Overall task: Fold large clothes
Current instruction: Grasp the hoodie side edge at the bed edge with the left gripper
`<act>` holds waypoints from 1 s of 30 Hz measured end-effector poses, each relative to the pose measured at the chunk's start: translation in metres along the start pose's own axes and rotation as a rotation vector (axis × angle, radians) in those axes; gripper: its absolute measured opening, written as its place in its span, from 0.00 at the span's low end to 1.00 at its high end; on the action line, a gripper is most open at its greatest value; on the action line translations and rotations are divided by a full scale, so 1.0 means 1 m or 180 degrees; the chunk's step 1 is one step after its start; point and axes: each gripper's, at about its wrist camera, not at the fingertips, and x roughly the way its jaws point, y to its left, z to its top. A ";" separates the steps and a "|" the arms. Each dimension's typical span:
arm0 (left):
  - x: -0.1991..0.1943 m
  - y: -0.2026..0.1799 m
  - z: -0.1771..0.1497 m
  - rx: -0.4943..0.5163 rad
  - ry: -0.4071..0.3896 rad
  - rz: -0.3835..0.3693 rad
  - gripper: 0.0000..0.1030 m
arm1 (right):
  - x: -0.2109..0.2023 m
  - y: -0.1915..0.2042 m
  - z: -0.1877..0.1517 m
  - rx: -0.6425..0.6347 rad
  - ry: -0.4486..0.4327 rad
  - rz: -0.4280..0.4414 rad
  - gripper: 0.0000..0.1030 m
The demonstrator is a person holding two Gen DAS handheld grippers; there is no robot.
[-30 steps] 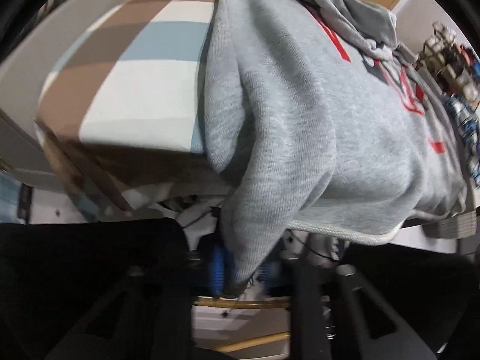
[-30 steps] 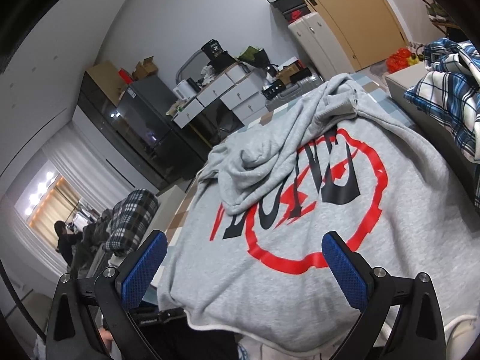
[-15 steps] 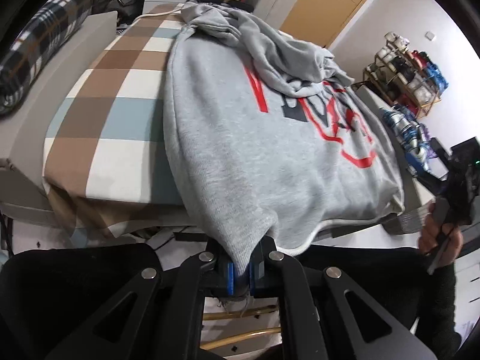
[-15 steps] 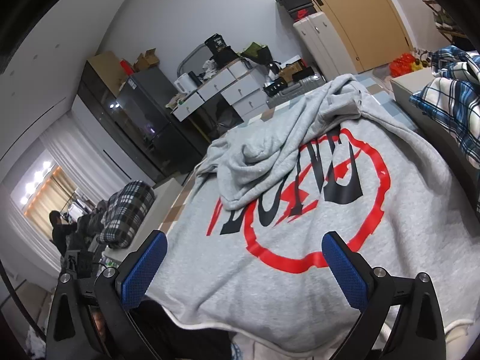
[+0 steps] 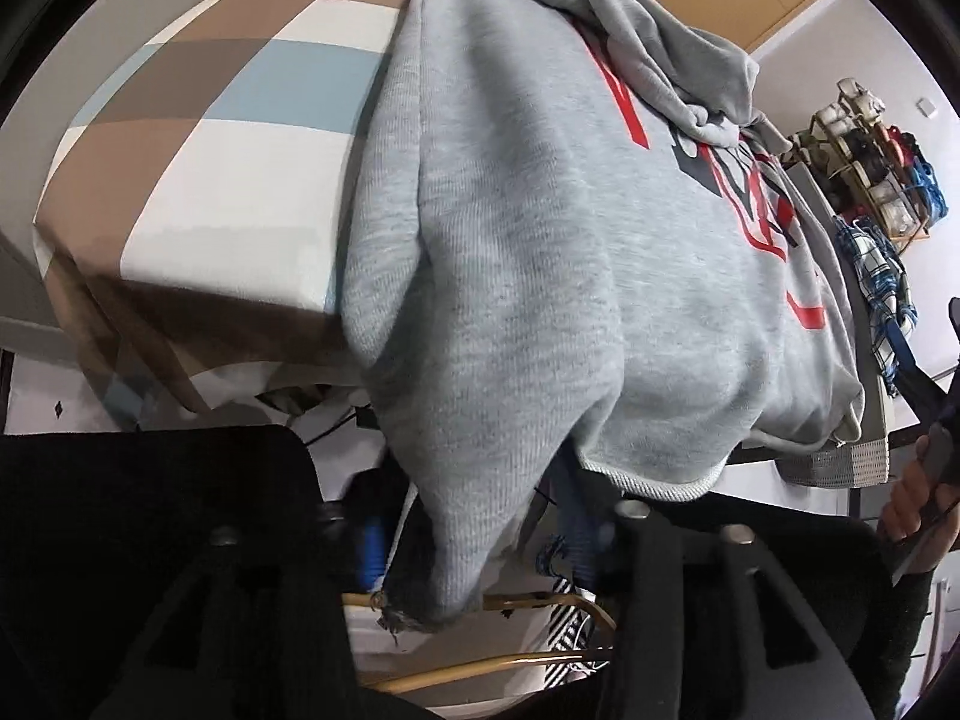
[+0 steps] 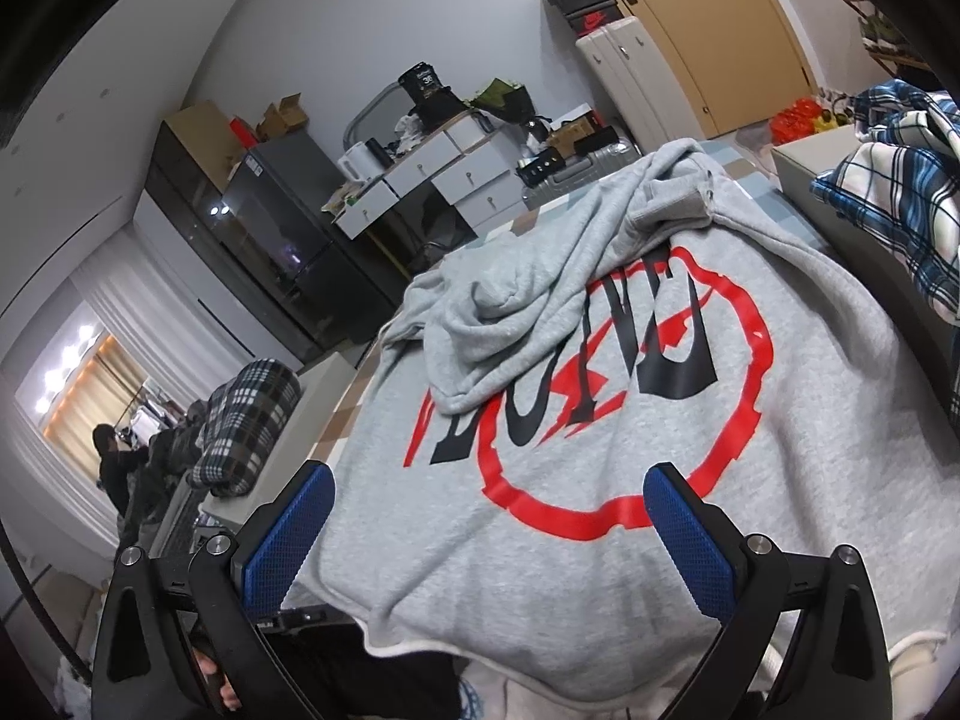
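One grey sweatshirt [image 6: 630, 408] lies spread over the bed [image 5: 198, 120], its red and black print facing up and its sleeves bunched in a heap toward the far end. We see its hem spill over the near edge of the bed, where a fold of the fabric hangs down past the checked bedspread.

That hanging fold drops between the blue pads of our left tool [image 5: 474, 540], whose jaws are opening; the pads stand apart on either side of the cloth and do not seem to press it, though blur there makes contact hard to judge.

Our right tool [image 6: 486, 516] hovers over the near part of the sweatshirt with its jaws spread wide and nothing between them, the blue pads [image 6: 690, 534] framing the lower rim of the red ring.

A blue plaid garment [image 6: 900, 198] is piled along the right edge of the bed. A dark plaid blanket [image 6: 246, 420] sits off the left side.
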 end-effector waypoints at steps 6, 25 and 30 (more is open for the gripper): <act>-0.005 -0.009 0.001 0.0135 -0.0177 -0.0038 0.59 | 0.008 0.003 -0.002 -0.0064 0.0091 -0.0048 1.00; 0.008 0.006 0.011 -0.0161 -0.0298 0.0243 0.66 | 0.016 0.011 -0.008 -0.0206 0.0177 -0.0257 1.00; 0.006 0.002 0.007 -0.0057 -0.0290 0.0165 0.28 | 0.015 0.008 -0.008 -0.0176 0.0174 -0.0275 1.00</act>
